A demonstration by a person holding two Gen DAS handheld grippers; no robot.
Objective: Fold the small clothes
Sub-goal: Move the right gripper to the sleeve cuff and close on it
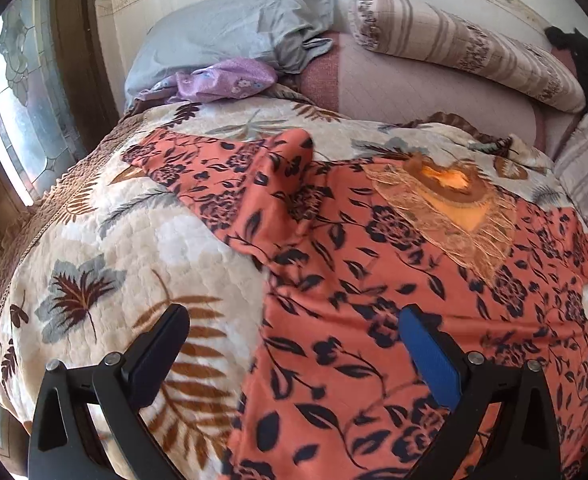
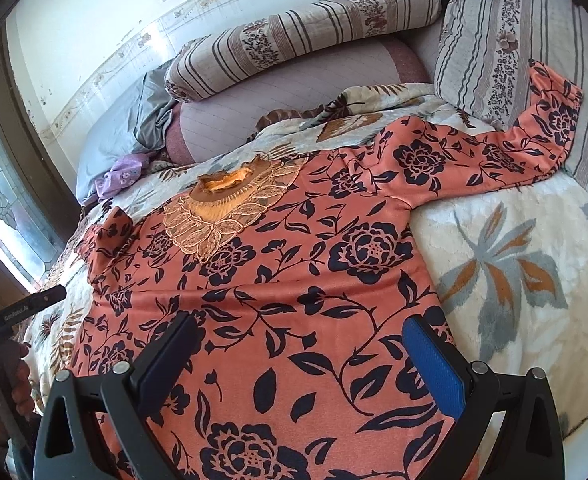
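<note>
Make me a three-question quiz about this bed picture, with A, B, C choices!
1. Where does the orange flowered top lie?
A. on the leafy blanket
B. on the floor
C. over a chair

2. What colour is the crumpled little cloth near the grey pillow?
A. green
B. purple
C. yellow

3. How are the right tongs?
A. shut on a sleeve
B. shut on nothing
C. open

Answers: 1 A, the top is spread flat on the blanket. 2 B, it is purple with small flowers. 3 C, a wide gap shows between the fingers above the top.
</note>
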